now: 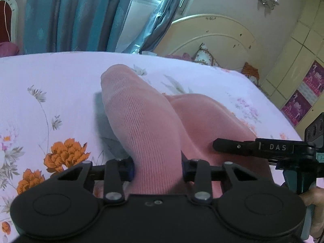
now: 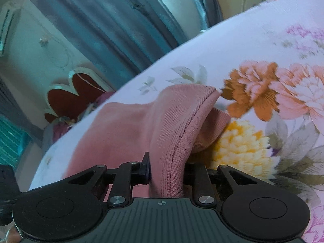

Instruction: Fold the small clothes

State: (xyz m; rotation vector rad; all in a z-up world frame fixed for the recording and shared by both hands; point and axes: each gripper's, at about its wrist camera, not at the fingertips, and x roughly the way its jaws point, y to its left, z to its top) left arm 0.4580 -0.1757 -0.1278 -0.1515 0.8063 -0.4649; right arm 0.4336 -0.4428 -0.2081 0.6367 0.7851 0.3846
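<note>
Here the pink ribbed knit garment (image 1: 141,121) lies on the floral bed sheet (image 1: 50,85), its length running away from both hands. The left gripper (image 1: 157,169) and right gripper (image 2: 167,174) are each pinched narrowly on its near edge, side by side, equally near.

Pink garment (image 1: 141,125), floral white bedsheet (image 1: 60,77)

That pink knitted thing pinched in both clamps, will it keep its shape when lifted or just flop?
The pink knit garment will probably flop: between the left gripper and the right gripper it already bulges and folds over. It looks light, thin ribbed cloth. Slipping seems unlikely, since the knit bunches between the pads. Nothing suggests it is fragile.
</note>
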